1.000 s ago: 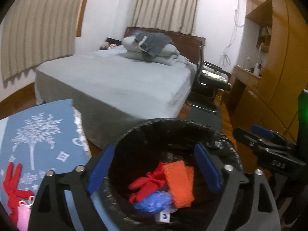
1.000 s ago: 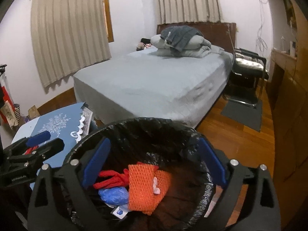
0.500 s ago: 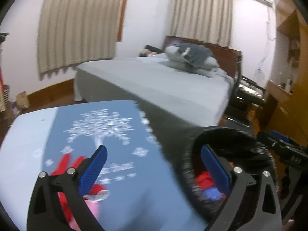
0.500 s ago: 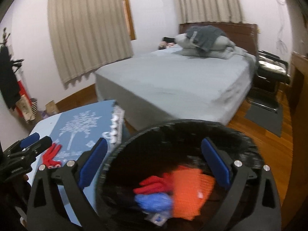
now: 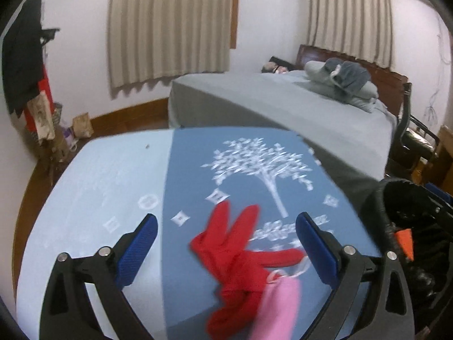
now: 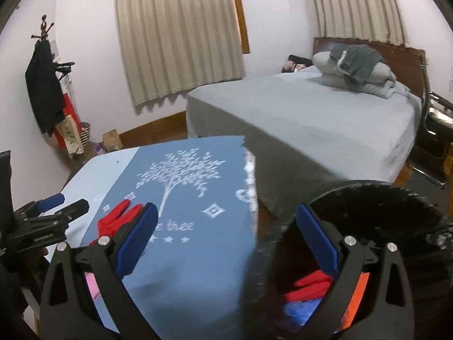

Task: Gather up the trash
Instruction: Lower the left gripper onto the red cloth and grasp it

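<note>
On the blue cloth, a limp red glove lies between wide-open, empty left gripper fingers.

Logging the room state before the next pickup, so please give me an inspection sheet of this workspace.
Surface: table under a blue tree-print cloth.
Job's things: red glove and pink item on the cloth; black-lined bin beside the table holds red, blue and orange pieces.
Clutter: nothing seen.
Grippers: left gripper open above the glove; right gripper open, empty.
Cables: nothing seen.
Surroundings: bed, curtains, coat rack.
</note>
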Demonstrator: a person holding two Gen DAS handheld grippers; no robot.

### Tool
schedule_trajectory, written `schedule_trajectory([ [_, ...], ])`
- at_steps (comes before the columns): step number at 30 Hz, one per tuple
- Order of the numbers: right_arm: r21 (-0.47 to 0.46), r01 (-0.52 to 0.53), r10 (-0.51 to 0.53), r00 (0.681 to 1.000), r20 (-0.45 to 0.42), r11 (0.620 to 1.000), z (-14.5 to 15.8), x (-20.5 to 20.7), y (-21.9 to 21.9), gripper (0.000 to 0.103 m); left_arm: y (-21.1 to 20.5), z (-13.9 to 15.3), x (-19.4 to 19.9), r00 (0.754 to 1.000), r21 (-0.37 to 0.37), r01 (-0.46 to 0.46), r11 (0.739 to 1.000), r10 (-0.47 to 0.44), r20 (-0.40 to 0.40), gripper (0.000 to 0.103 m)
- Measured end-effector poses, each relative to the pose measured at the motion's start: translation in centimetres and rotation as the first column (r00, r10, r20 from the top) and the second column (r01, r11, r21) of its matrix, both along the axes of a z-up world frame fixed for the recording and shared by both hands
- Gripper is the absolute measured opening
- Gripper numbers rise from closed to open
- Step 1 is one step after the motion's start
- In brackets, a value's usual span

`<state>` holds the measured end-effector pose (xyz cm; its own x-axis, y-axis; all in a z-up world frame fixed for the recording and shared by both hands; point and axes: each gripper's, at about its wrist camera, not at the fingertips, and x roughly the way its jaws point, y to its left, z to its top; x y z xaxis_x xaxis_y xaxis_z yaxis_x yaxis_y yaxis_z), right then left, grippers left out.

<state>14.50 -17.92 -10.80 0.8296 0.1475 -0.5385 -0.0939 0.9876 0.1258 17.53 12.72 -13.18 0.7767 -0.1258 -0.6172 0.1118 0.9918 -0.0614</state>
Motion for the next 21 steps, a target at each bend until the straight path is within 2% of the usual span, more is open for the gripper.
schedule_trajectory([
  [10, -0.03, -0.05, 0.048, 0.998, -0.037, 0.998, -1.3, 1.3, 3.3, 0.095, 1.3, -4.0, 0.9, 0.995, -0.055, -0.026, 0.998, 0.021, -0.097, 0.081],
  [16, -0.043, -0.066, 0.064, 0.997, -0.048, 0.997, -1.7, 1.4, 3.9, 0.095, 1.0, -5.6, 0.9, 0.988, -0.069, 0.006, 0.998, -0.016, -0.153, 0.066],
  [18, -0.048, -0.074, 0.071, 0.996, -0.056, 0.996, -1.9, 1.5, 4.2, 0.095, 1.0, -5.9, 1.1, 0.985, -0.084, 0.017, 0.996, -0.031, -0.17, 0.053],
  [19, -0.048, -0.075, 0.073, 0.996, -0.058, 0.996, -2.0, 1.6, 4.2, 0.095, 1.0, -6.0, 1.2, 0.983, -0.094, 0.024, 0.995, -0.041, -0.18, 0.051],
  [21, -0.048, -0.08, 0.077, 0.995, -0.064, 0.996, -2.1, 1.6, 4.4, 0.095, 0.8, -6.1, 1.2, 0.98, -0.114, 0.047, 0.992, -0.068, -0.188, 0.031],
])
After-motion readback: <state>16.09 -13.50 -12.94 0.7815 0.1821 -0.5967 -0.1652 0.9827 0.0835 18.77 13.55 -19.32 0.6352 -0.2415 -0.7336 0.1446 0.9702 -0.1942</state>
